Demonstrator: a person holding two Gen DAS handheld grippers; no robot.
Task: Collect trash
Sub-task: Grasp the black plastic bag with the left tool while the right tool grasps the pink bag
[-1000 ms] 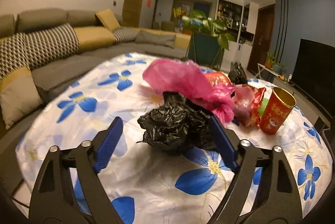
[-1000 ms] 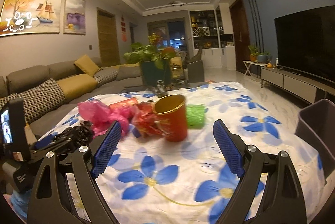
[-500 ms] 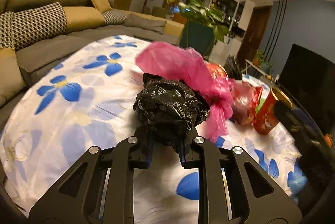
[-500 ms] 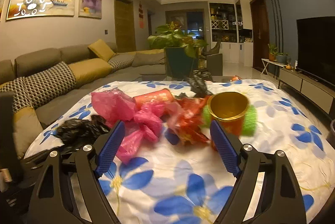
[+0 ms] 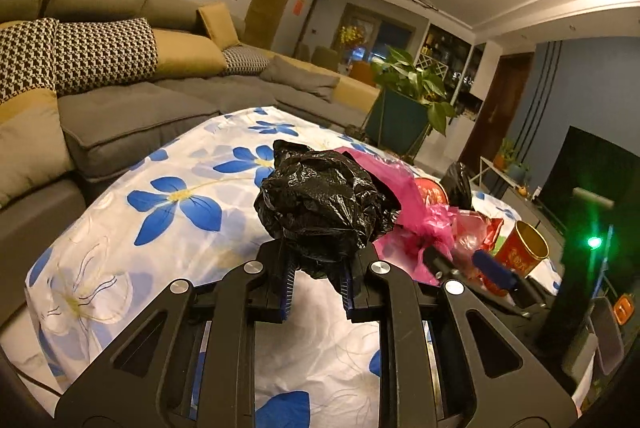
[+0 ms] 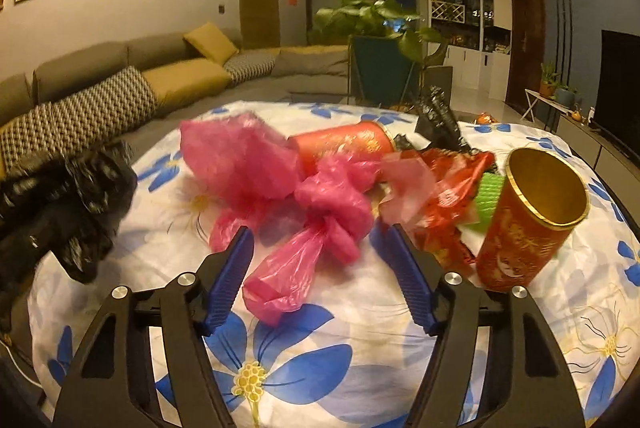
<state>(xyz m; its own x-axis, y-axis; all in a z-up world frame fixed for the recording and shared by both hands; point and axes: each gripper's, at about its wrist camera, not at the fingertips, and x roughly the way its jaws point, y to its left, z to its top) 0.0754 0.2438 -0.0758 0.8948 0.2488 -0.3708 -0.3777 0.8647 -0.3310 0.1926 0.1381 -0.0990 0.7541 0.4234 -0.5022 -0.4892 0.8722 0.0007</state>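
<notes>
trash lies in a loose heap on the round table with the white cloth printed with blue flowers (image 6: 328, 368). one piece, a crumpled black plastic bag (image 5: 320, 203), is pinched between the blue-padded fingers of the left gripper (image 5: 316, 284), which has closed tight on the bag's lower folds and holds it above the cloth; in the right wrist view the same bag (image 6: 60, 211) hangs at the left edge, blurred. the right gripper (image 6: 316, 276) is spread wide, its two blue pads on either side of the near end of a knotted pink plastic bag (image 6: 304, 228) that lies on the cloth; the pads do not touch it. behind the pink bag a red cylindrical can with a gold rim (image 6: 344, 143) lies on its side. to the right sits a crumpled red foil wrapper (image 6: 444, 195), then a green netted roll (image 6: 488, 199), and nearest the right pad a red paper cup with a gold lining (image 6: 532, 224), tilted. a second black crumpled bag (image 6: 436, 119) lies at the far side of the heap.
</notes>
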